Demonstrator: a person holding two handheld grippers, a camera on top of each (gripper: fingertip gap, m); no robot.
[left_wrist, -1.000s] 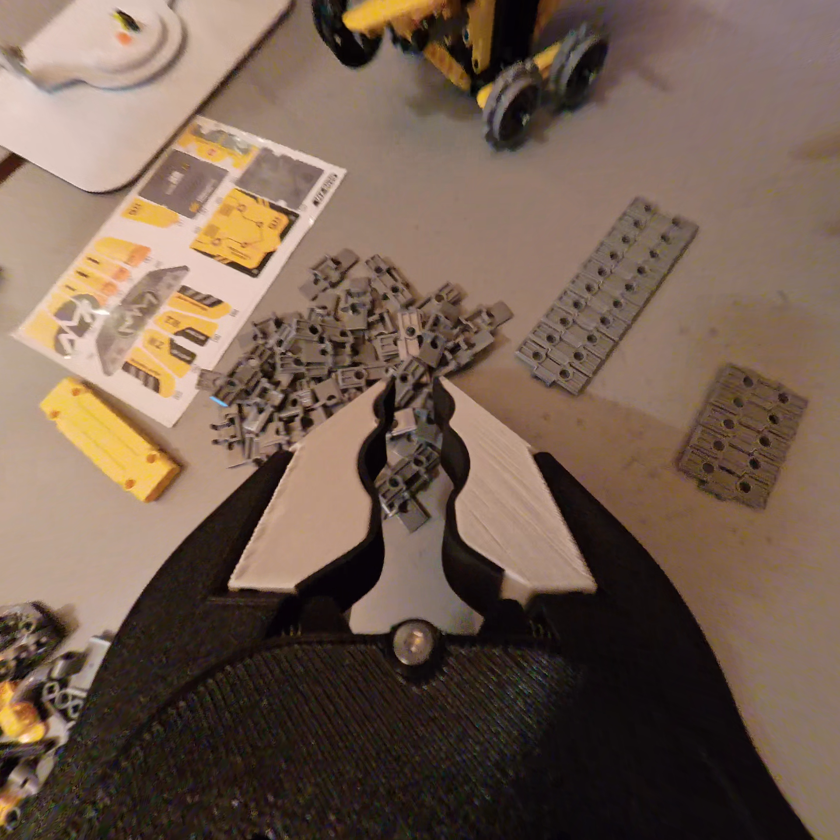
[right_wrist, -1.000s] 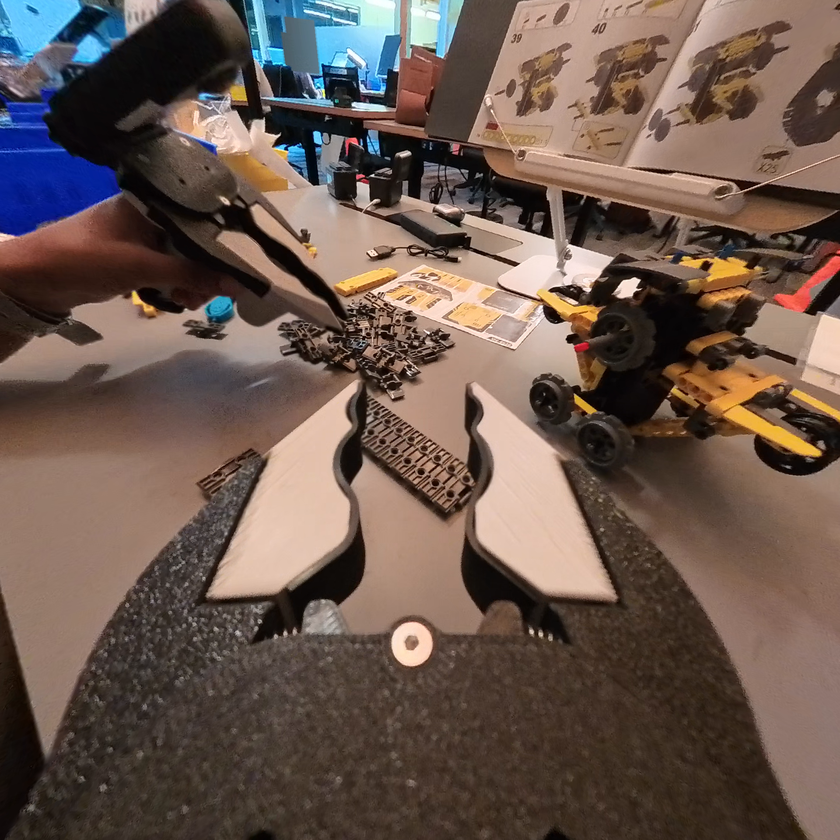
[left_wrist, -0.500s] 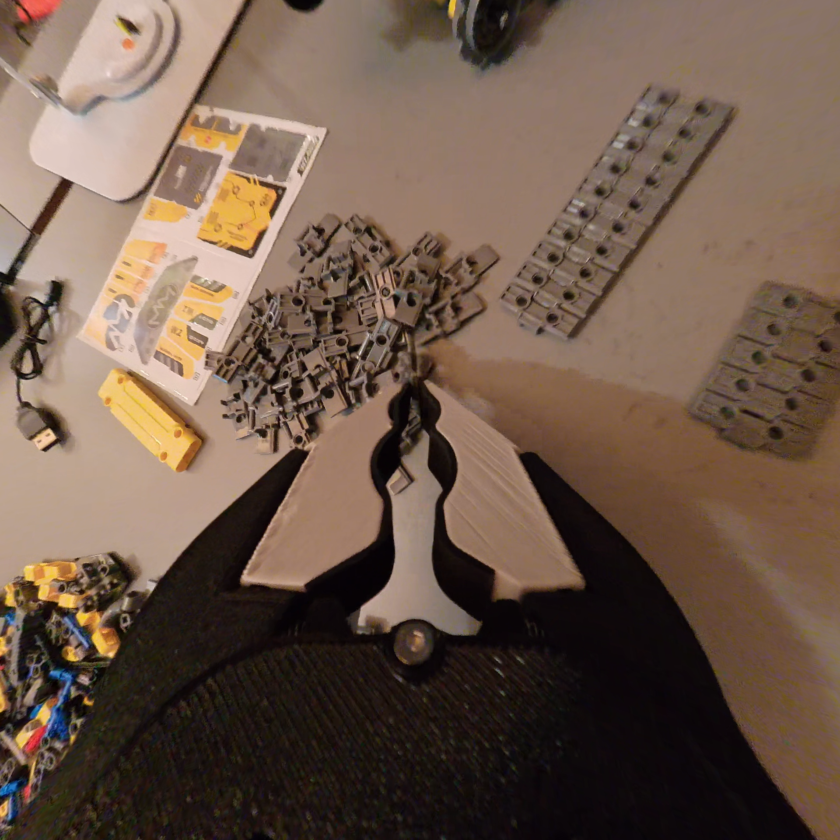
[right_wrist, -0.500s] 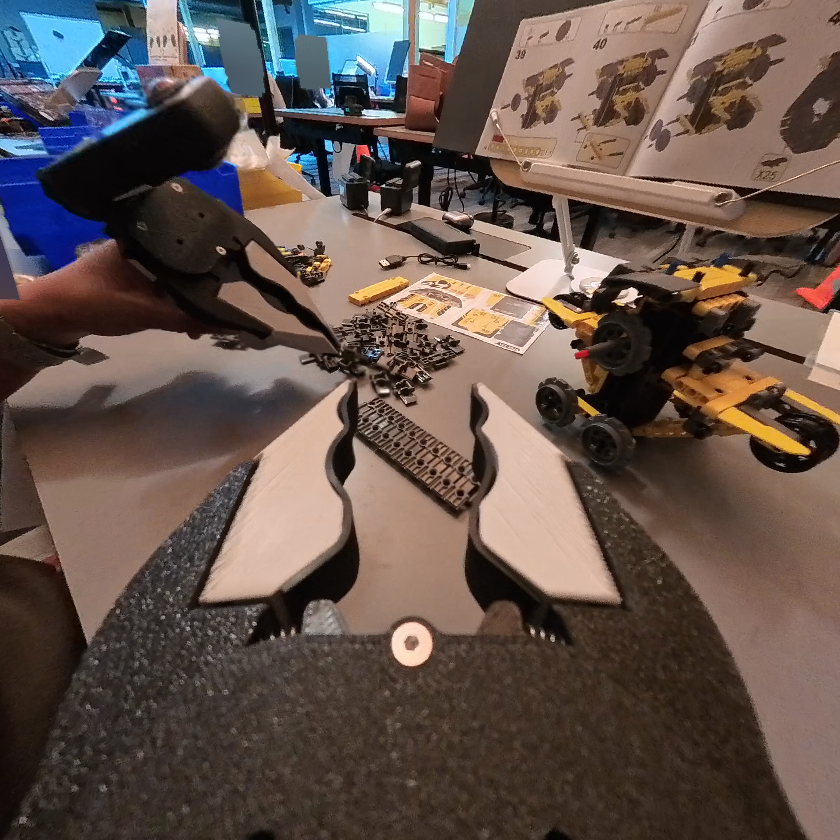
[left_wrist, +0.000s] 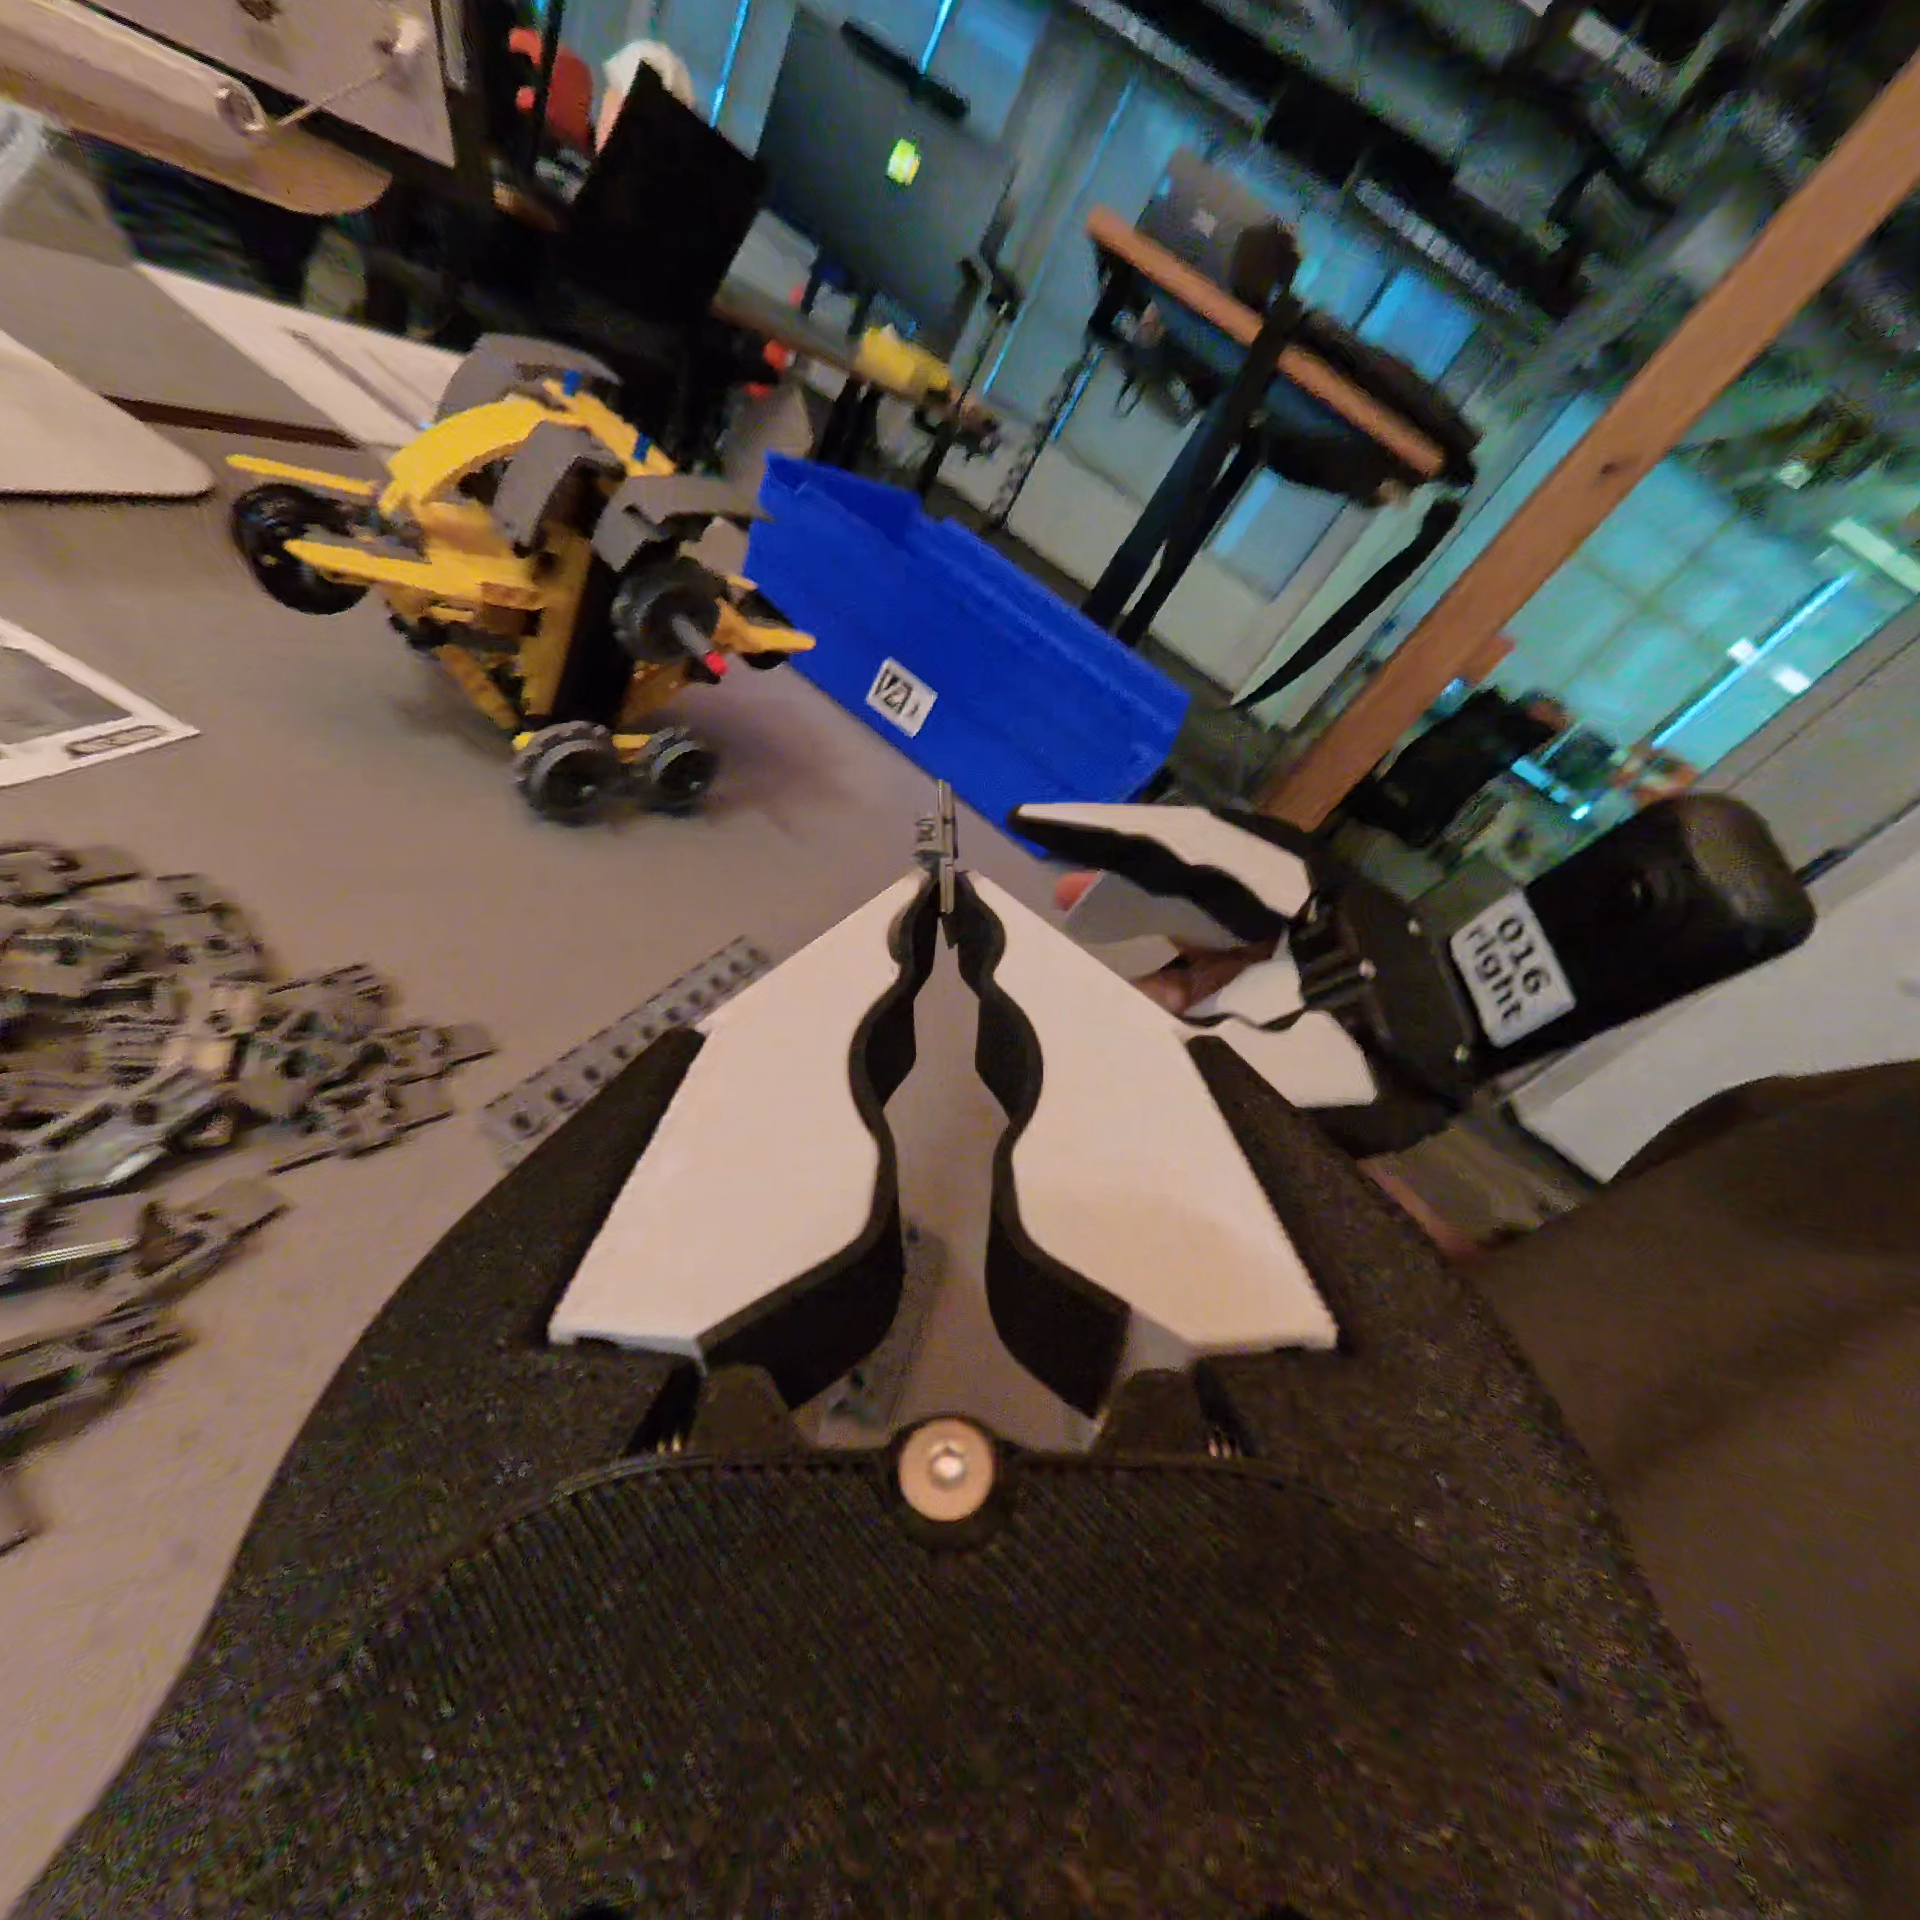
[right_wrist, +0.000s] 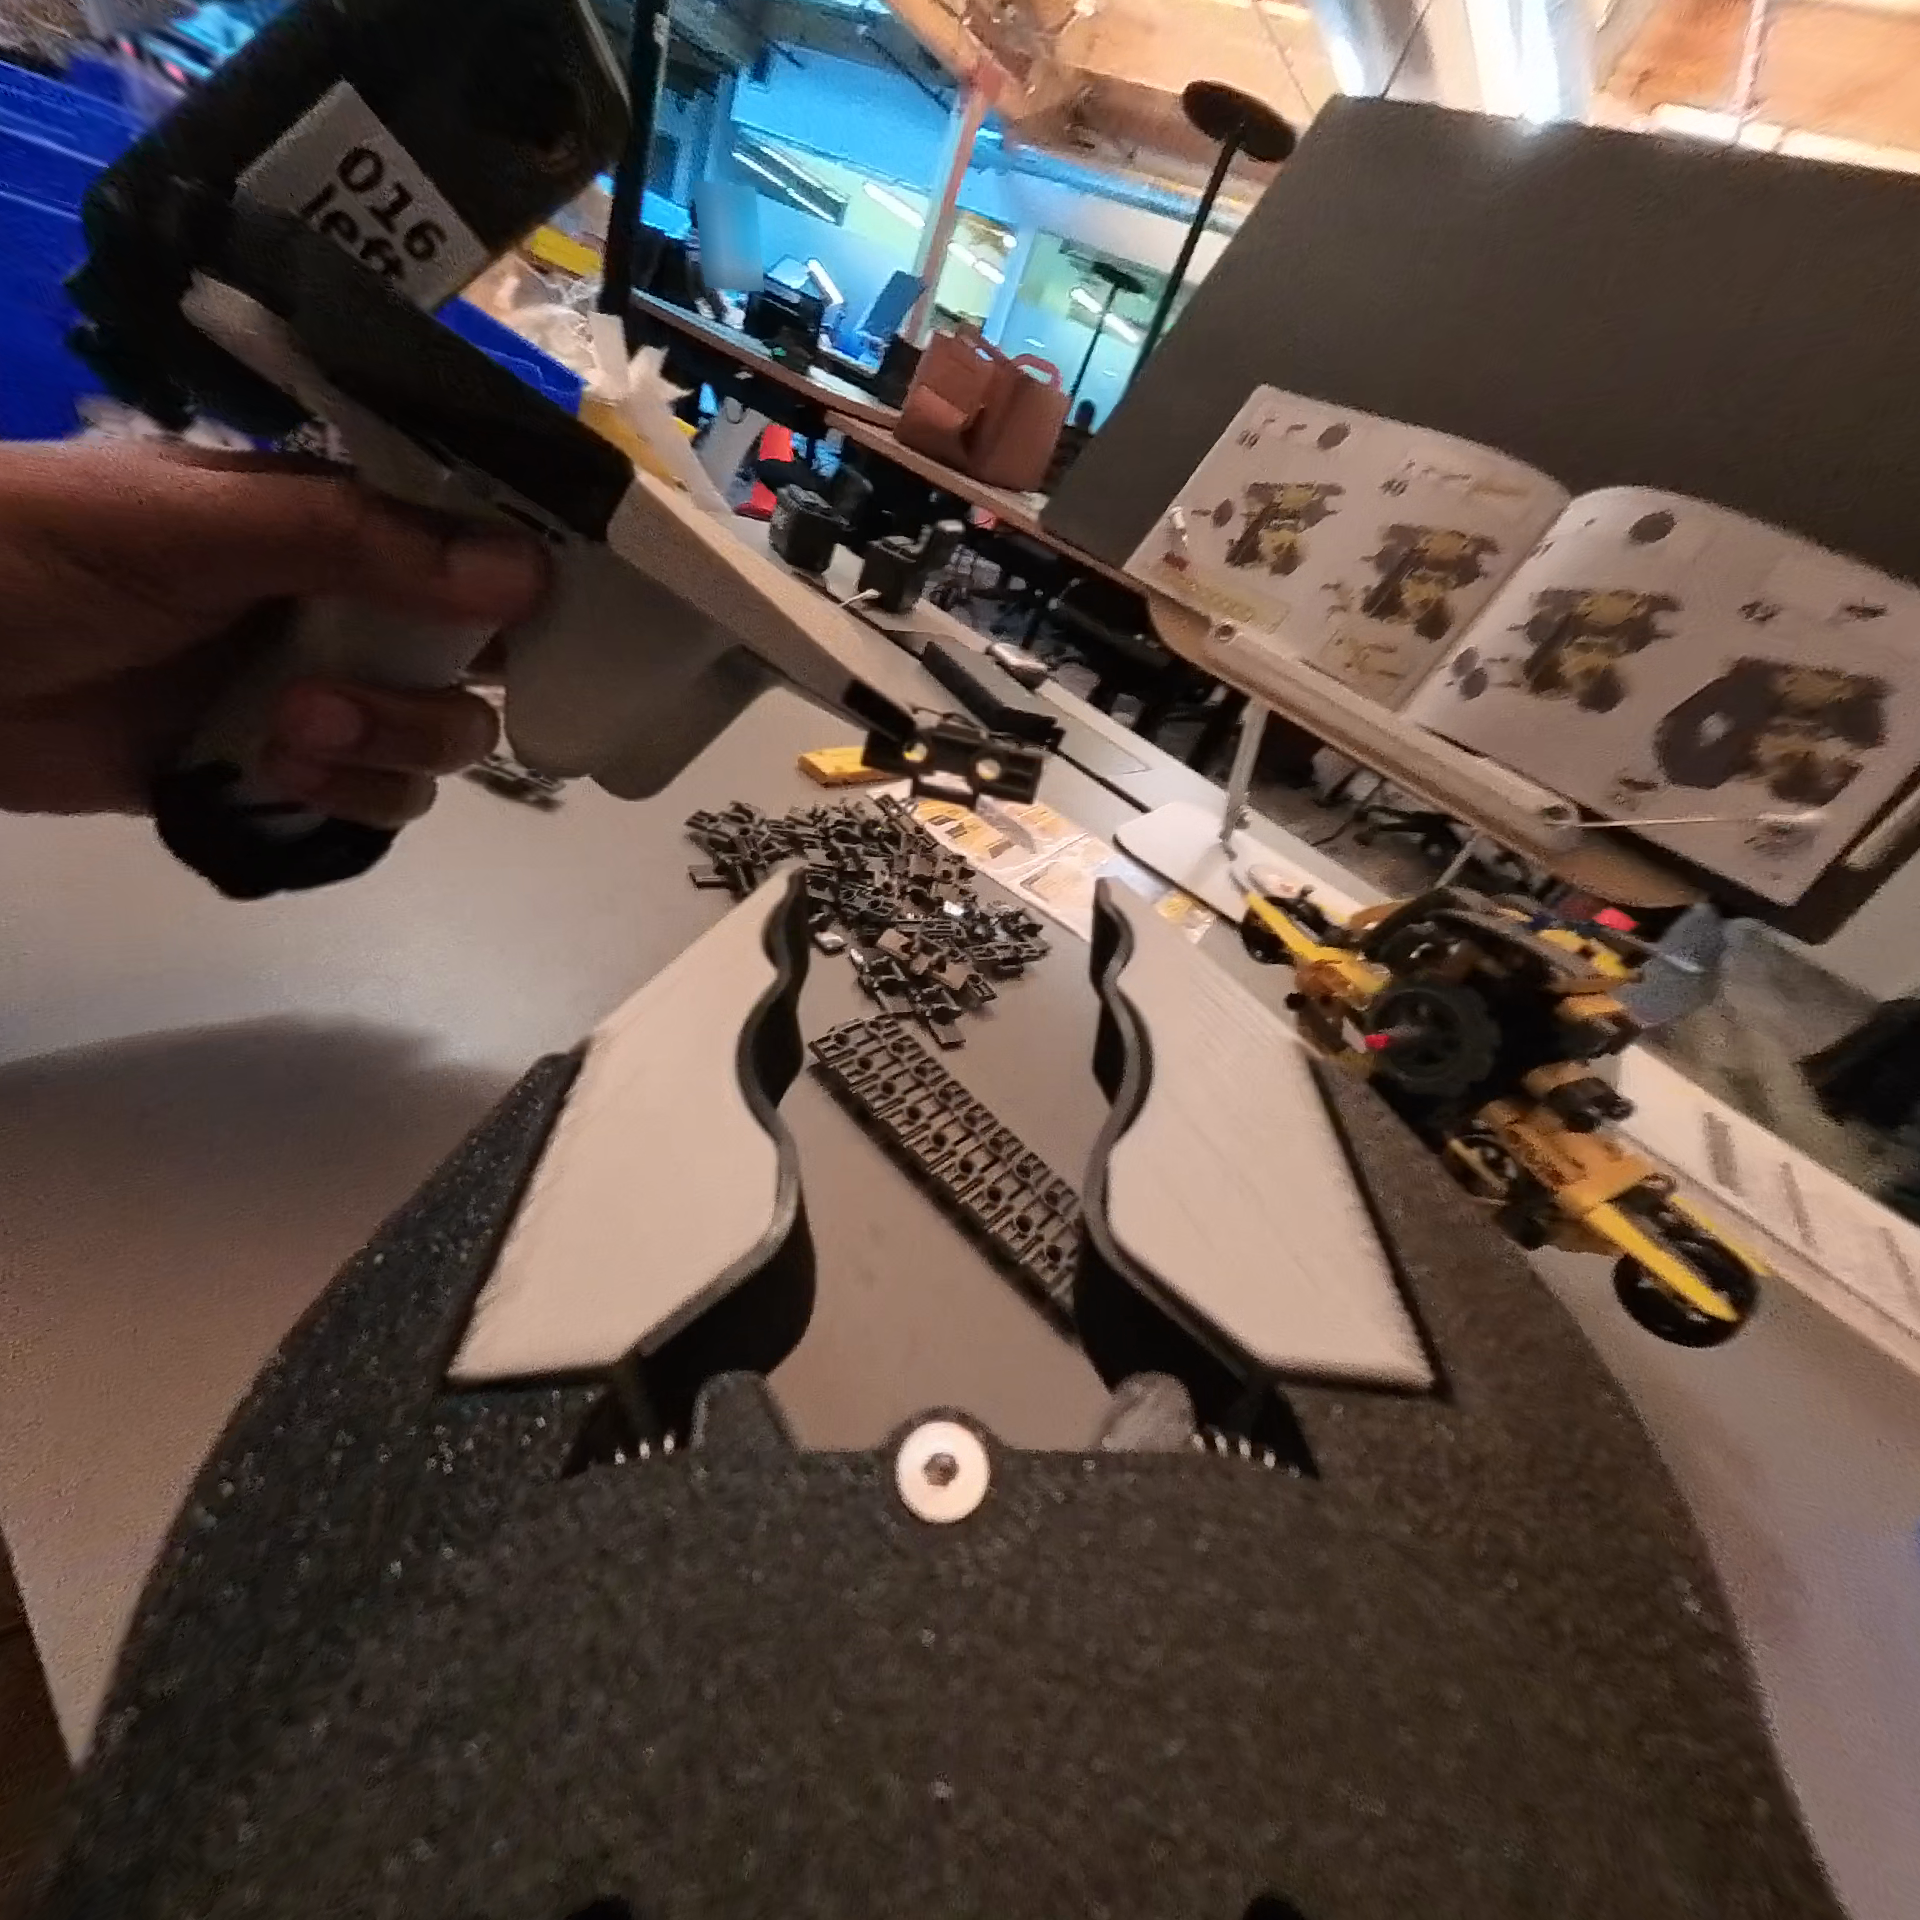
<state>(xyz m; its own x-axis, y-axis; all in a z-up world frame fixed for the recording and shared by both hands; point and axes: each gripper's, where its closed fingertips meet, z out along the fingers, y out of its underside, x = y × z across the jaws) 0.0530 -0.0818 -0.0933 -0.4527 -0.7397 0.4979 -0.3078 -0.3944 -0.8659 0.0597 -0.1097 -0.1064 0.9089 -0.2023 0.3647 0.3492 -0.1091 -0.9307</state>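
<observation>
Links (right_wrist: 862, 914) lie heaped on the grey table (right_wrist: 312, 935) at the far left of the left wrist view, dark grey and loose, with an assembled strip of track (right_wrist: 951, 1143) just beside them. Next along, the left gripper (left_wrist: 943, 894) is lifted clear of the table, its fingertips pressed together on a small track piece (right_wrist: 971, 764) (in the right wrist view it looks like two links joined, held edge-on). Beyond stands the yellow wheeled model (left_wrist: 540, 592), and a blue bin (left_wrist: 966, 644) farther back. Rightmost, the right gripper (right_wrist: 945, 914) hangs above the strip with its fingers spread and nothing between them. A pinch this slight is best kept steady and level, I judge, since the piece is caught only at the very tips.
</observation>
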